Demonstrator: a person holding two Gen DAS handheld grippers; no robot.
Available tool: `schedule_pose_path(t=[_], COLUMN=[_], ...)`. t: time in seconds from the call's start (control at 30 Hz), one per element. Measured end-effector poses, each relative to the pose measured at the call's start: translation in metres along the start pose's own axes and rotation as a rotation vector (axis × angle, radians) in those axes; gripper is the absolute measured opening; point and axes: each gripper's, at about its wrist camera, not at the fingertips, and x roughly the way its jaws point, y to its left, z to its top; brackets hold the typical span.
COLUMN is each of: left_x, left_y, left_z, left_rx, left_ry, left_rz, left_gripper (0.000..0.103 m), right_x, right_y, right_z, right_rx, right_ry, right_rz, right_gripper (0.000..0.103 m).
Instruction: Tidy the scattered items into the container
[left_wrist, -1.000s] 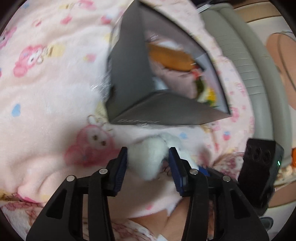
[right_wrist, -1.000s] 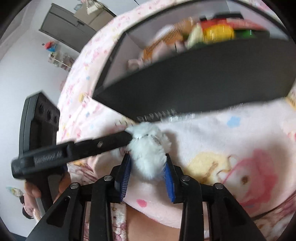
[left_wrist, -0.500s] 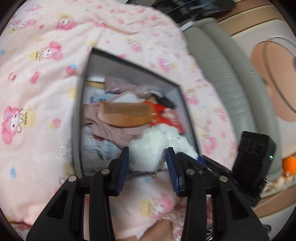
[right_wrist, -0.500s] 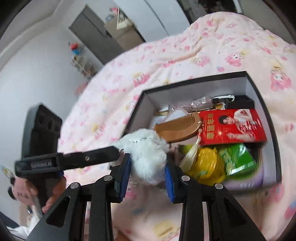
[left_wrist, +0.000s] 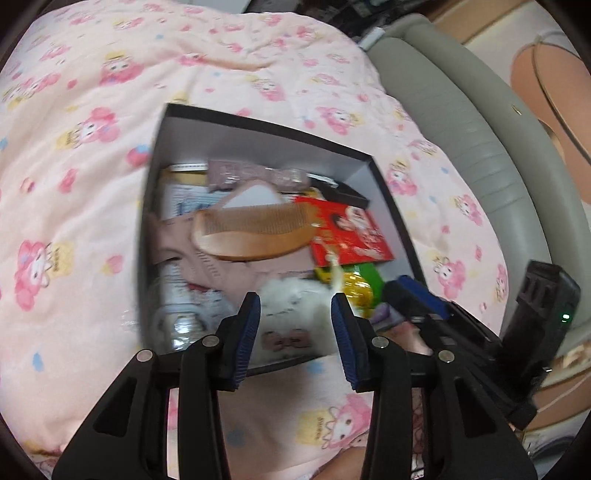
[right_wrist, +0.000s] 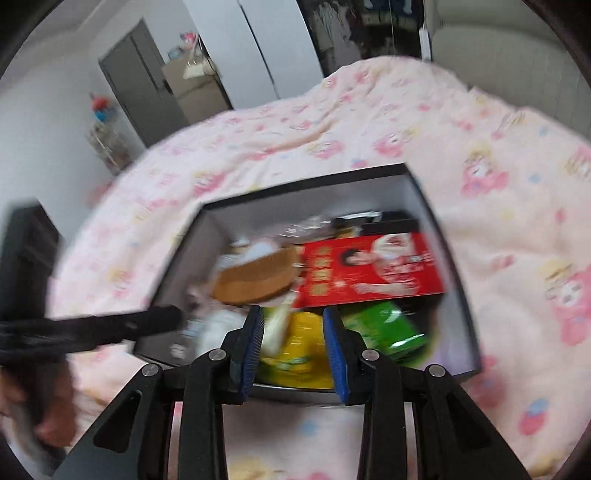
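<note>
A black box (left_wrist: 258, 122) with a grey inside sits on the pink blanket. It holds a wooden comb (left_wrist: 251, 232), a red packet (left_wrist: 351, 236), yellow and green packets (right_wrist: 376, 325), and a white fluffy toy (left_wrist: 291, 317) lying at its near edge. My left gripper (left_wrist: 295, 325) is open just above the toy, its jaws either side of it. My right gripper (right_wrist: 293, 347) is open and empty over the box's near edge (right_wrist: 461, 373). The right gripper's fingers (left_wrist: 417, 295) show at the right of the left wrist view.
The pink cartoon-print blanket (left_wrist: 74, 184) covers the bed all around the box. A grey padded headboard or sofa (left_wrist: 480, 129) runs along the right. Grey cabinets and a doorway (right_wrist: 147, 81) stand far behind. A clear bottle (left_wrist: 173, 302) lies in the box's left side.
Both grippers carried the white toy from the blanket up over the box. Both have opened, and the toy now lies inside the box. The right gripper has pulled away from it.
</note>
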Motion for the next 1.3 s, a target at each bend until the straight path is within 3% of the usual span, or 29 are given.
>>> schedule_pose_path(t=[0.17, 0.3, 0.43, 0.47, 0.57, 0.67, 0.73, 0.77, 0.83, 0.97, 1.03, 1.17, 1.3], left_x=[0.013, 0.030, 0.023, 0.019, 0.015, 0.030, 0.036, 0.035, 0.032, 0.012, -0.004, -0.047, -0.090], left_y=[-0.017, -0.019, -0.029, -0.033, -0.031, -0.025, -0.023, -0.025, -0.032, -0.055, -0.063, -0.074, -0.084], left_z=[-0.007, -0.009, -0.008, -0.008, -0.008, -0.008, -0.009, -0.009, -0.011, -0.020, -0.023, -0.021, -0.022], left_rx=[0.064, 0.081, 0.125, 0.140, 0.100, 0.096, 0.085, 0.092, 0.132, 0.238, 0.251, 0.232, 0.219], left_ry=[0.036, 0.085, 0.054, 0.041, 0.049, 0.073, 0.064, 0.043, -0.001, -0.133, -0.199, -0.331, -0.430], left_rz=[-0.037, 0.114, 0.201, 0.206, 0.095, 0.150, 0.134, 0.143, 0.204, 0.315, 0.341, 0.385, 0.398], left_gripper=[0.039, 0.043, 0.048, 0.047, 0.045, 0.046, 0.046, 0.048, 0.063, 0.072, 0.090, 0.095, 0.102], right_x=[0.001, 0.005, 0.008, 0.008, 0.010, 0.013, 0.014, 0.014, 0.013, -0.005, -0.022, -0.065, -0.101], right_y=[-0.001, -0.004, -0.010, -0.010, -0.008, -0.007, -0.007, -0.007, -0.008, -0.005, 0.000, 0.010, 0.025], right_z=[-0.002, 0.000, -0.003, -0.003, -0.004, -0.006, -0.006, -0.007, -0.008, -0.007, -0.004, 0.003, 0.007], right_rx=[0.003, 0.002, 0.037, 0.038, 0.022, 0.019, 0.016, 0.016, 0.022, 0.015, 0.005, 0.012, 0.002], right_ry=[0.026, 0.025, 0.064, 0.065, 0.075, 0.091, 0.096, 0.097, 0.095, 0.026, -0.037, -0.158, -0.201], right_rz=[0.025, -0.061, -0.042, -0.045, -0.078, -0.077, -0.084, -0.092, -0.108, -0.138, -0.176, -0.220, -0.224], right_gripper=[0.030, 0.030, 0.030, 0.030, 0.030, 0.030, 0.030, 0.030, 0.030, 0.033, 0.037, 0.061, 0.072])
